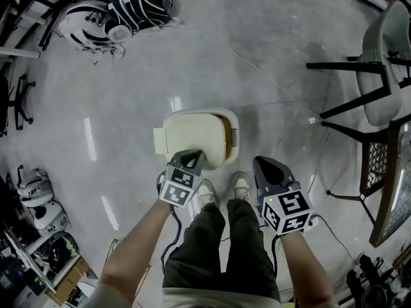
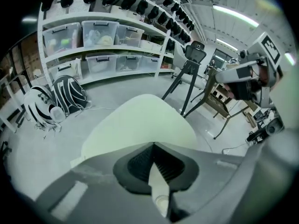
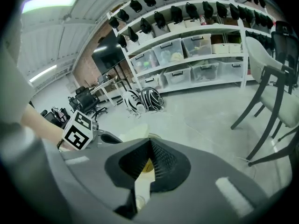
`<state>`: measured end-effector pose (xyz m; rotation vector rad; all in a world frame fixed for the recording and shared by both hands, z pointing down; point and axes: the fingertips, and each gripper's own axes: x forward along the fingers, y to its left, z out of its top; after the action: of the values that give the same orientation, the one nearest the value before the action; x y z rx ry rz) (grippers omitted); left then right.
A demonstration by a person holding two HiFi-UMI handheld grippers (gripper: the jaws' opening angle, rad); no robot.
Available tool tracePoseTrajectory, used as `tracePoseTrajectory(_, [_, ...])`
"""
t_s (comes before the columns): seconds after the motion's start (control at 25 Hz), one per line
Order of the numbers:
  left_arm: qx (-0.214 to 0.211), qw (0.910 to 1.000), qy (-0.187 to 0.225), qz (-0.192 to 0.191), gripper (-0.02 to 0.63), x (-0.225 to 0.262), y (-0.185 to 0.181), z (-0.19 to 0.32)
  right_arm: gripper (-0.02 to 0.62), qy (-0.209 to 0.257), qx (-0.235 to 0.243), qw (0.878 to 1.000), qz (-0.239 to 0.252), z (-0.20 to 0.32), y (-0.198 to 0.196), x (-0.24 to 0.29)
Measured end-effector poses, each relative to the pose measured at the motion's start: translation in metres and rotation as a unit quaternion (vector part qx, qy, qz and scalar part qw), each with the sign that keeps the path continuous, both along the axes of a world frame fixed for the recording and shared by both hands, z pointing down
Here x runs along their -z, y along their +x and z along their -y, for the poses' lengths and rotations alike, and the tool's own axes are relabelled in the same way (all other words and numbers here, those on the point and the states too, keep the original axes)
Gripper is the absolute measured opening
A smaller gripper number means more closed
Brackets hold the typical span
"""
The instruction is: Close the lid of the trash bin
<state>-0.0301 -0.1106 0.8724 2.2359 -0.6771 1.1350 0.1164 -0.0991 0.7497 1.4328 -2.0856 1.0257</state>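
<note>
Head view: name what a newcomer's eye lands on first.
The cream trash bin sits on the grey floor just ahead of the person's shoes, its lid ajar with a brown strip showing at right. The left gripper reaches to its near edge; two striped backpacks lie top left.

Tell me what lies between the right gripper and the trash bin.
Only bare grey floor, as the head view shows, separates the right gripper from the trash bin; the person's shoe lies just beside that gap.

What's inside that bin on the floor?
Mostly hidden: the cream lid covers nearly the whole bin. Only a narrow brownish strip of the inside shows along the lid's right edge. Any contents cannot be seen.
</note>
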Motion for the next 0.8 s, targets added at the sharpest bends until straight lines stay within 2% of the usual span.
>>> tracePoseTrajectory(0.16, [-0.026, 0.9996, -0.003, 0.01, 0.003, -0.034, 0.022, 0.001, 0.003, -0.011, -0.016, 1.0, 0.011, -0.004, 0.006, -0.037])
tracePoseTrajectory(0.4, [-0.019, 0.9995, -0.025, 0.003, 0.003, -0.072, 0.028, 0.0, 0.003, -0.012, -0.011, 1.0, 0.007, -0.008, 0.006, -0.071])
tracePoseTrajectory(0.52, [-0.022, 0.9993, -0.031, -0.006, 0.003, -0.075, 0.029, 0.0, 0.003, -0.01, -0.012, 1.0, 0.013, -0.011, 0.01, -0.075])
tracePoseTrajectory(0.68, [-0.039, 0.9984, -0.029, 0.028, 0.003, -0.073, 0.031, -0.001, 0.003, -0.009, -0.01, 1.0, 0.011, -0.014, 0.011, -0.069])
tracePoseTrajectory(0.8, [-0.039, 0.998, -0.038, 0.031, 0.003, -0.059, 0.031, -0.006, 0.003, -0.004, -0.015, 1.0, 0.013, -0.013, 0.012, -0.045])
